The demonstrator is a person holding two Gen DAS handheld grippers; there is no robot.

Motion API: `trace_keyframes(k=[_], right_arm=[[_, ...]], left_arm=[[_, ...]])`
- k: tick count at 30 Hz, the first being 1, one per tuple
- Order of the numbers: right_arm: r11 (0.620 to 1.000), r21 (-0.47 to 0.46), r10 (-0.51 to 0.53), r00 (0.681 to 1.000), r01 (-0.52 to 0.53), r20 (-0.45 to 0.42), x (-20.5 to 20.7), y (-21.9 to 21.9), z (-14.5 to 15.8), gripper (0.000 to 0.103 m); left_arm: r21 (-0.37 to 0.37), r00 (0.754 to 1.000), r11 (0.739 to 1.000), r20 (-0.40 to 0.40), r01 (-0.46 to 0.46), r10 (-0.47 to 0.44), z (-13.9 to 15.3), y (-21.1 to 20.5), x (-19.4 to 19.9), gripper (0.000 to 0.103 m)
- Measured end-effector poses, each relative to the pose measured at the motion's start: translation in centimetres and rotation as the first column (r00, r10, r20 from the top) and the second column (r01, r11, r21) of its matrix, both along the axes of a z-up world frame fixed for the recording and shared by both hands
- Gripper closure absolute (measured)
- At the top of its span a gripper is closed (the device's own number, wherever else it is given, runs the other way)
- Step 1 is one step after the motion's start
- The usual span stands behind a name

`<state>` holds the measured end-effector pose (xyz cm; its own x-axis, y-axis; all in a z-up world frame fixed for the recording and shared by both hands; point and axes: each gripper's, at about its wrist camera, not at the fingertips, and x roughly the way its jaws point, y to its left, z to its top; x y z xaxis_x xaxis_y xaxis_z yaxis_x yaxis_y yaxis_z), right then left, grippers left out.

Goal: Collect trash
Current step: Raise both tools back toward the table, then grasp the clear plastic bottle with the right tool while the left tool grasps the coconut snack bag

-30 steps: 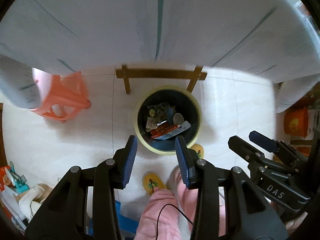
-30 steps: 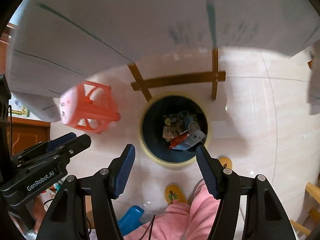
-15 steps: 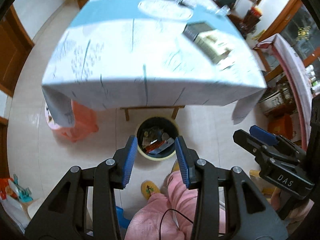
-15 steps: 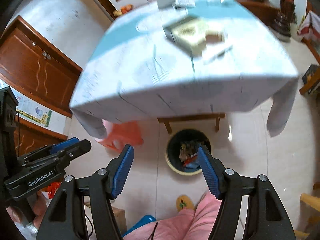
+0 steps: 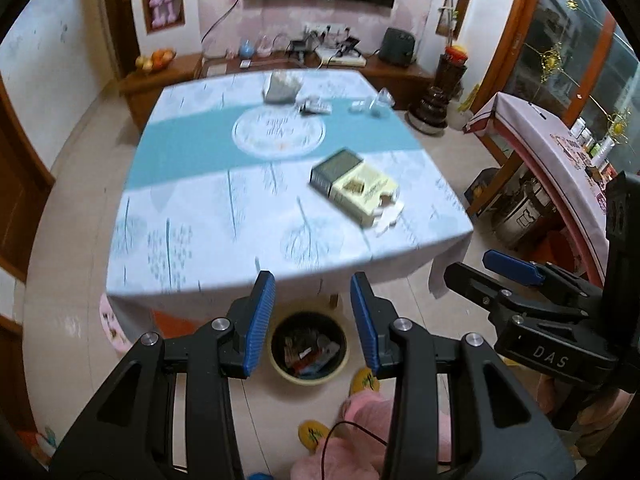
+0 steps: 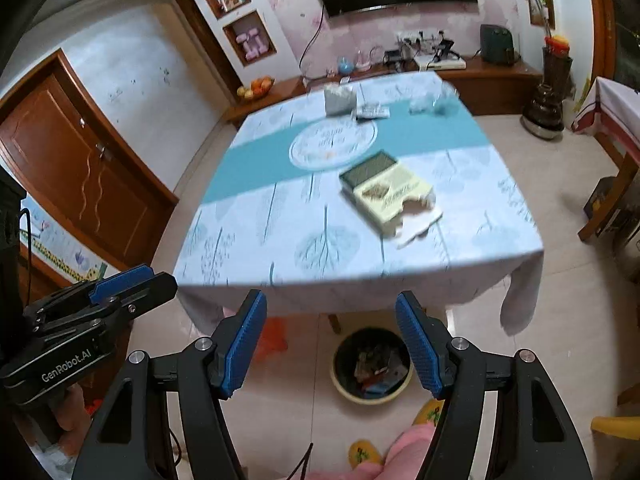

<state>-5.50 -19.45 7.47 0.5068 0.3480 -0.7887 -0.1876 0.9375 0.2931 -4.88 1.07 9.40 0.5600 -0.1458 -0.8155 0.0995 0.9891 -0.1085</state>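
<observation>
Both claws are wide open and hold nothing. The bin (image 5: 307,347) sits between the left claw (image 5: 313,323) tips; the box (image 6: 386,192) lies on the desk (image 6: 280,216) past the right claw (image 6: 331,344)

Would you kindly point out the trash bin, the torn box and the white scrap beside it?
trash bin (image 5: 285,374), left wrist view, yellow front rim.
torn box (image 6: 390,194), right wrist view, cream top face.
white scrap (image 6: 416,227), right wrist view, its middle.
</observation>
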Motion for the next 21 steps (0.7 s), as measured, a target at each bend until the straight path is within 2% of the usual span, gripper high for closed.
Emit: trace_keyframes(k=[4, 9, 12, 17, 21], right_arm=[[1.000, -0.005, -0.017, 0.999, 0.017, 0.039, 2.1, -0.8, 1.5, 0.035], [0.999, 0.012, -0.044, 0.998, 0.043, 0.053, 7.3, -2.3, 1.8, 0.033], [0.998, 0.030, -0.057, 0.997, 0.056, 0.050, 11.9, -3.4, 1.1, 0.032], [0.995, 0.068, -0.069, 0.998, 0.068, 0.014, 22.2, -5.9, -1.5, 0.031], [0.991, 0.086, -0.094, 0.994, 0.099, -0.055, 30.2, -8.1, -4.2, 0.031]], left_arm=[[0.023, 0.999, 0.999, 0.029, 0.027, -0.027, 1.4, -0.9, 2.8, 0.067], [0.053, 0.999, 0.998, 0.030, 0.038, -0.040, 1.5, -2.3, 8.0, 0.065], [0.080, 0.999, 0.996, 0.009, 0.035, -0.036, 0.7, -3.4, 12.8, 0.063], [0.149, 0.999, 0.988, -0.032, 0.038, -0.033, -1.6, -5.5, 22.4, 0.063], [0.189, 0.992, 0.980, -0.118, 0.057, -0.035, -4.4, -7.6, 31.1, 0.063]])
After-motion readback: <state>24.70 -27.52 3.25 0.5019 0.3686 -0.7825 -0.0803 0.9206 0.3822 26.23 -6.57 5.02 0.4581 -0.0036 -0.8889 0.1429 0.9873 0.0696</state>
